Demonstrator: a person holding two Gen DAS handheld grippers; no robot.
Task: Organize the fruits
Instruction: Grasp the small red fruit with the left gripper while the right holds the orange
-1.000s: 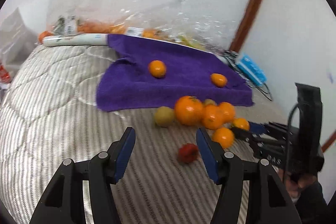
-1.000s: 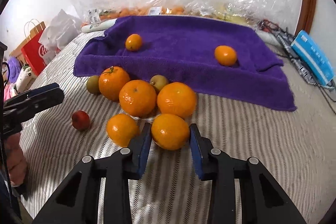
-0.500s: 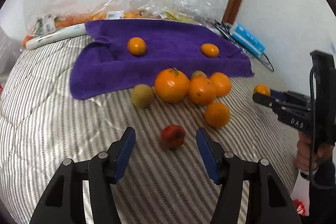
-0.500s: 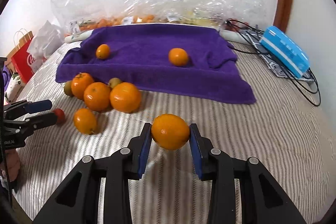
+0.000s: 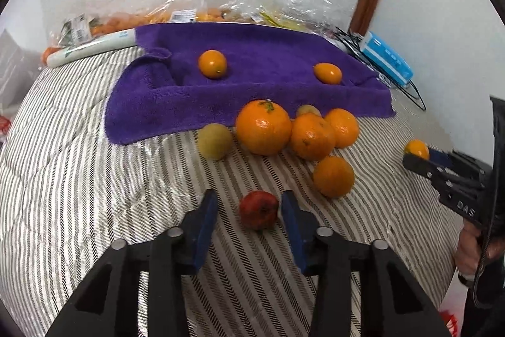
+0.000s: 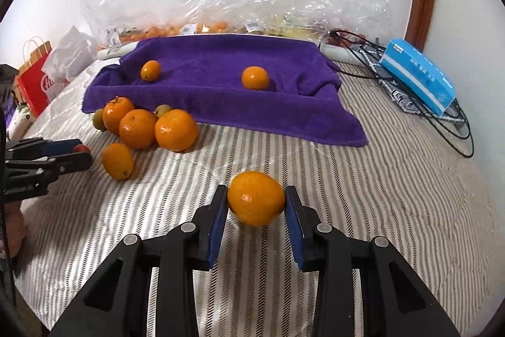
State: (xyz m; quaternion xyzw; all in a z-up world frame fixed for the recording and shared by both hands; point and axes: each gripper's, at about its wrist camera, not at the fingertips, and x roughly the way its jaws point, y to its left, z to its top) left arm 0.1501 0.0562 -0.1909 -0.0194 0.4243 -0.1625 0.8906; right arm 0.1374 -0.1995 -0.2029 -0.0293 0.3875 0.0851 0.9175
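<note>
A small red fruit (image 5: 258, 209) lies on the striped bedcover between the pads of my left gripper (image 5: 248, 206). Its jaws are closing; a gap remains at the left pad. My right gripper (image 6: 256, 198) is shut on an orange (image 6: 255, 198), held just above the cover, right of the fruit pile. In the left wrist view that gripper (image 5: 419, 158) shows at the right edge with the orange (image 5: 416, 149). A purple towel (image 5: 268, 84) carries two small oranges (image 5: 212, 64) (image 5: 327, 73). Several oranges (image 5: 263, 127) and a greenish fruit (image 5: 215, 141) cluster at its front edge.
Clear plastic bags (image 6: 221, 15) of fruit lie along the wall behind the towel. A blue box (image 6: 416, 75) and black cables (image 6: 442, 122) sit at the right. A red paper bag (image 6: 34, 81) stands at the left beyond the bed's edge.
My left gripper came down around the red fruit and its jaws narrowed. My right gripper lifted its orange out of the pile and carried it to the right.
</note>
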